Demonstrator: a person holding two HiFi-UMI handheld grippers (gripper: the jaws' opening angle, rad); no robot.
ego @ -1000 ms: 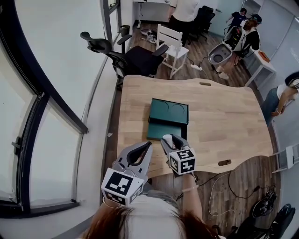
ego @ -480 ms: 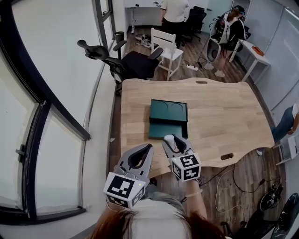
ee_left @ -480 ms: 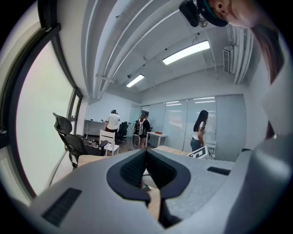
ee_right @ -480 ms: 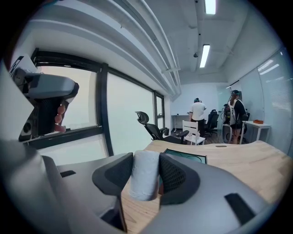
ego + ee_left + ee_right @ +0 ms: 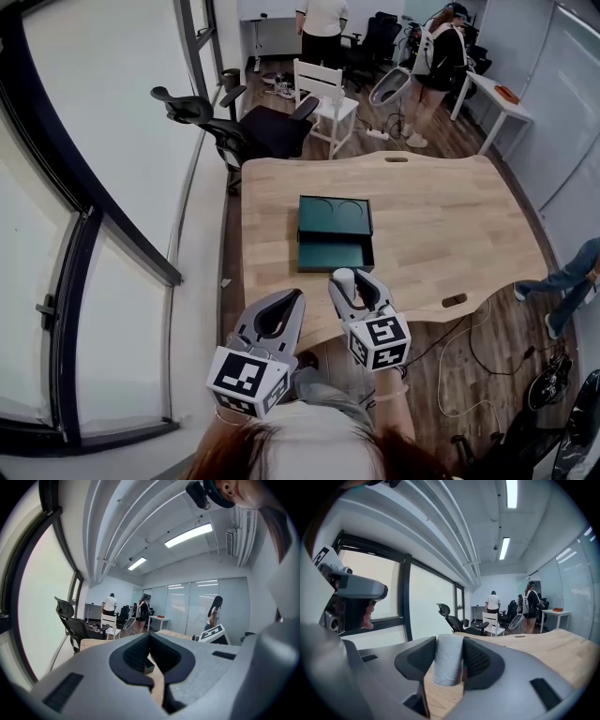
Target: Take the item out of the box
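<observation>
A dark green box (image 5: pixel 334 253) lies open on the wooden table (image 5: pixel 450 225), its lid (image 5: pixel 335 216) flat behind it with two round hollows. My right gripper (image 5: pixel 352 283) hangs over the table's near edge, in front of the box, shut on a white cylindrical roll (image 5: pixel 344 280). In the right gripper view the roll (image 5: pixel 448 660) stands upright between both pads of that gripper (image 5: pixel 449 645). My left gripper (image 5: pixel 292 296) is beside it on the left, off the table's edge, shut with nothing in it; in the left gripper view its tips (image 5: pixel 149 637) meet.
A black office chair (image 5: pixel 253 122) and a white chair (image 5: pixel 321 86) stand beyond the table's far edge. People (image 5: pixel 323 17) move about at the back of the room. A glass wall (image 5: pixel 84 187) runs along the left. Cables (image 5: pixel 469 347) lie on the floor at right.
Both grippers have drawn back a little from the box toward the person, the right one still holding the roll. The people in the background have moved.
</observation>
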